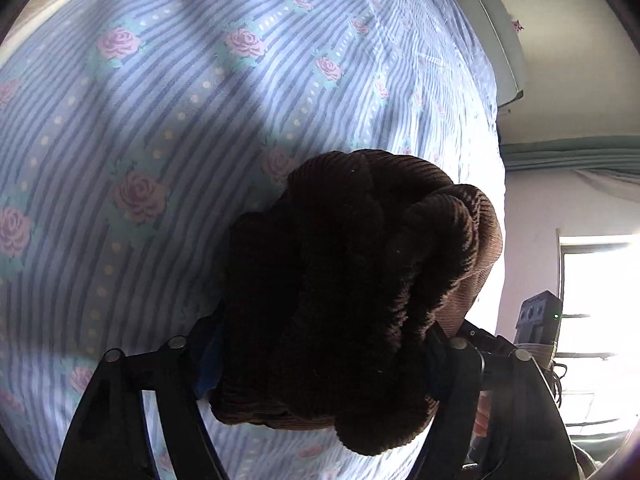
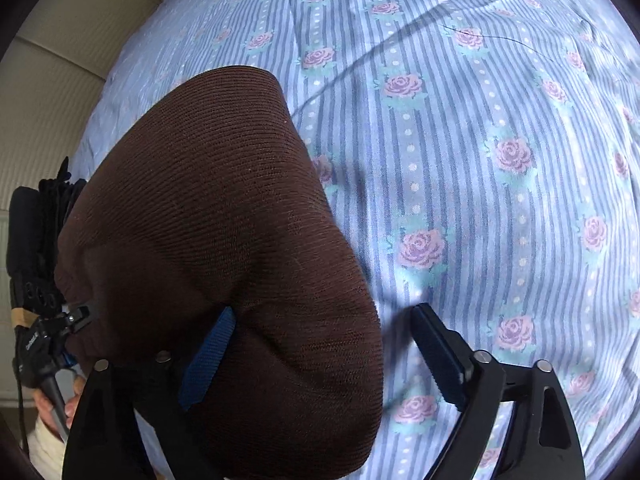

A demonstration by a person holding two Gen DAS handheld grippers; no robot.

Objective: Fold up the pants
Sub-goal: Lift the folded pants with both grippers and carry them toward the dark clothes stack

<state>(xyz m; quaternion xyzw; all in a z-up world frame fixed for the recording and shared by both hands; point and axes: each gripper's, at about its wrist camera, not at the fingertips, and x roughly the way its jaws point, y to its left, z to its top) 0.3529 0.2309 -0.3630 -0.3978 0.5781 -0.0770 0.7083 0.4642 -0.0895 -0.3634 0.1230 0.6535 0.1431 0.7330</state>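
Dark brown corduroy pants (image 1: pixel 344 292) are bunched in thick folds between the fingers of my left gripper (image 1: pixel 320 356), which is shut on them above the bed. In the right wrist view a smooth stretch of the same pants (image 2: pixel 224 240) drapes over the left finger (image 2: pixel 208 356) of my right gripper (image 2: pixel 324 354). Its right finger (image 2: pixel 436 356) stands well apart over bare sheet, so the jaws are open. The left gripper's fingertips are hidden by cloth.
A blue striped bed sheet with pink roses (image 2: pixel 460 140) covers the bed in both views. A beige padded headboard (image 2: pixel 60 60) lies at the left. A wall and a bright window (image 1: pixel 600 300) are at the right of the left wrist view.
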